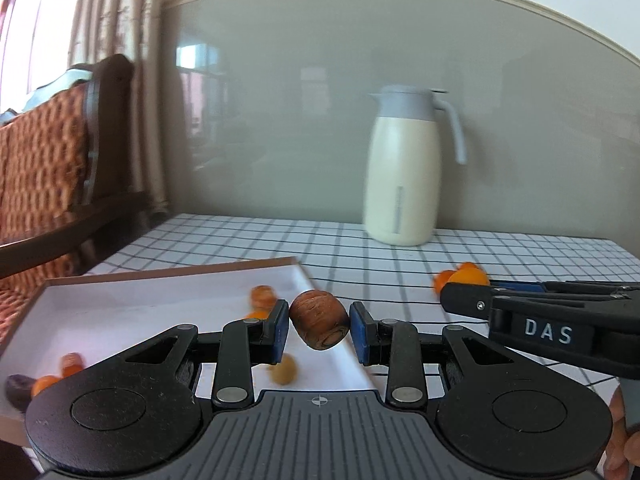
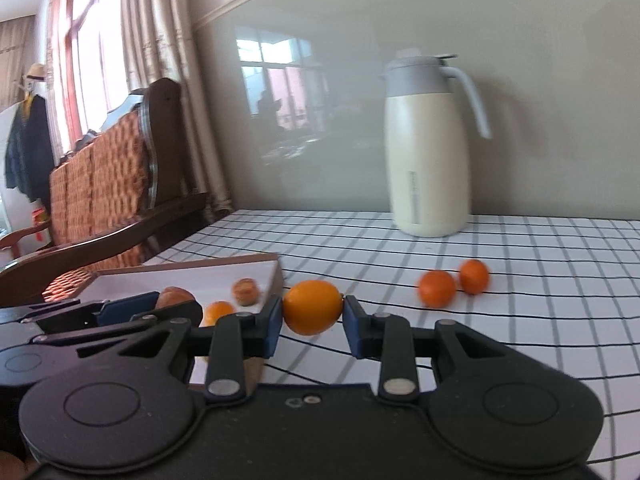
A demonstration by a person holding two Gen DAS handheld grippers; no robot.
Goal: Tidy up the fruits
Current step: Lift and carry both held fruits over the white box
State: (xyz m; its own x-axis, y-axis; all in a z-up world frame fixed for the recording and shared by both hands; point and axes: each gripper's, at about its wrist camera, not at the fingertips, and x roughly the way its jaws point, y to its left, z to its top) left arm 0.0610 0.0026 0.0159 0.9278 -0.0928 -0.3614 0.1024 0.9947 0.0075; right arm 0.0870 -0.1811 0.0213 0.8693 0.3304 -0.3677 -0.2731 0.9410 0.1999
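My left gripper (image 1: pixel 319 326) is shut on a brown ridged fruit (image 1: pixel 319 324) and holds it over the right edge of the white tray (image 1: pixel 132 312). Several small fruits lie in that tray, among them a brown one (image 1: pixel 262 296) and a yellowish one (image 1: pixel 285 369). My right gripper (image 2: pixel 313 312) is shut on an orange (image 2: pixel 313 306) just right of the tray's (image 2: pixel 256 276) corner, above the checked tablecloth (image 2: pixel 480 320). Two more oranges (image 2: pixel 437 288) (image 2: pixel 474 276) rest on the cloth to the right. The right gripper (image 1: pixel 464 300) shows in the left wrist view with the orange (image 1: pixel 469 276).
A cream and grey thermos jug (image 1: pixel 404 168) stands at the back of the table against the grey wall. A wooden chair with a woven orange cushion (image 2: pixel 100 184) stands left of the table, curtains behind it. A person's fingers (image 1: pixel 622 440) show at the lower right.
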